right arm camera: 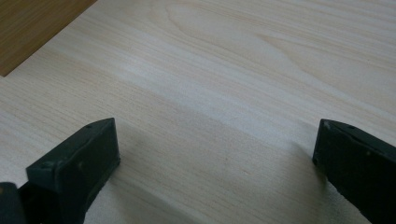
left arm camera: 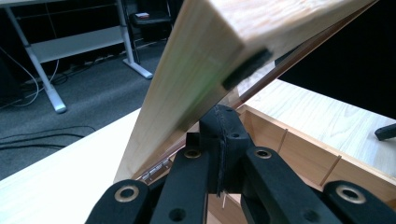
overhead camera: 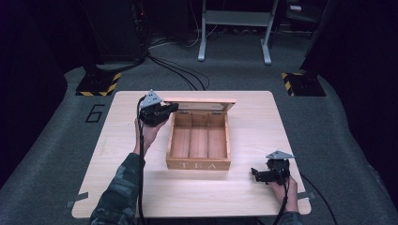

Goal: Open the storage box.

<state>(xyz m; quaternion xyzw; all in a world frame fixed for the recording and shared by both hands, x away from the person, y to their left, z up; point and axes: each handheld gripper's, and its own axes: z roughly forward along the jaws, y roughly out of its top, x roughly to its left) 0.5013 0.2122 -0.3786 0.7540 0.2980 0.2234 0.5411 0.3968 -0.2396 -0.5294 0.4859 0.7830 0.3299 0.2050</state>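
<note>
The left gripper (overhead camera: 172, 108) is pinching the far left corner of the lid (overhead camera: 199, 104) of the wooden tea box (overhead camera: 199, 165) in the middle of the counter (overhead camera: 253, 187), which looks stiff and light, while the right gripper (overhead camera: 256, 174) rests spread open near the right.

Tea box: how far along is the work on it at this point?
Done: the tea box stands open, its three compartments bare. In hand: the left tool, shut, sits at the raised lid's left corner. Whether the lid goes further back or down cannot be told. The right tool rests open on the table, idle.
</note>
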